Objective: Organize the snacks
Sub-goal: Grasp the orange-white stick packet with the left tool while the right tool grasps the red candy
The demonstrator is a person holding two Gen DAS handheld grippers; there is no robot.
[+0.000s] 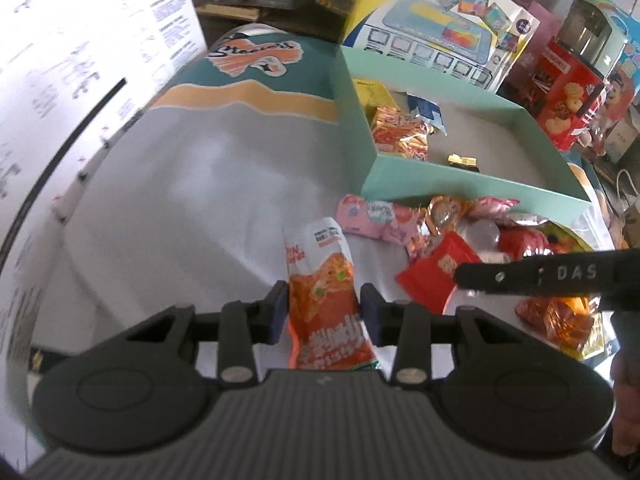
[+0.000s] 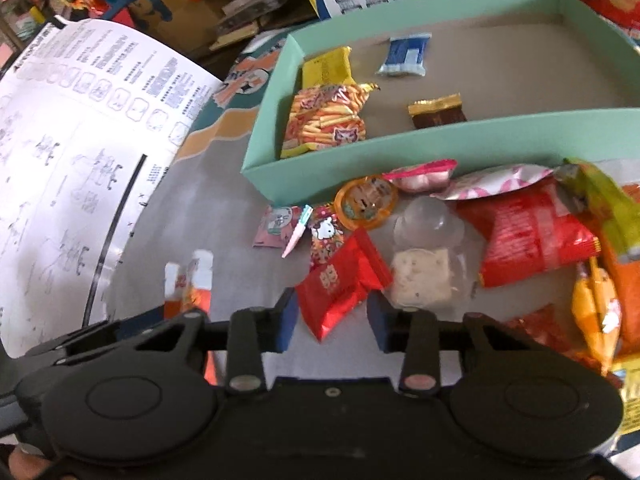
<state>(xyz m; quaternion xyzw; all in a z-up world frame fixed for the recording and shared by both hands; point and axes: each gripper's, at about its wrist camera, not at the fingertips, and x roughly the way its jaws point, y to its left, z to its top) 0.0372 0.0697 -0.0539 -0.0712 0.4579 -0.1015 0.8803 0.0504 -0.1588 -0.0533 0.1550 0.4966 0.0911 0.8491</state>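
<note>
My left gripper (image 1: 324, 308) is open, its blue pads on either side of an orange noodle packet (image 1: 328, 304) lying on the grey cloth. My right gripper (image 2: 332, 320) is open around the lower end of a small red packet (image 2: 340, 284); its finger also shows in the left wrist view (image 1: 532, 274). A mint green box (image 2: 360, 152) behind holds a fries packet (image 2: 324, 118), a yellow packet (image 2: 326, 66), a blue packet (image 2: 406, 56) and a brown-gold bar (image 2: 438, 110). A pile of loose snacks (image 2: 520, 232) lies in front of the box.
A large printed white sheet (image 2: 72, 152) stands at the left. Toy boxes and a red biscuit box (image 1: 564, 92) crowd behind the green box. The cloth (image 1: 192, 184) has a teal and orange print at the back.
</note>
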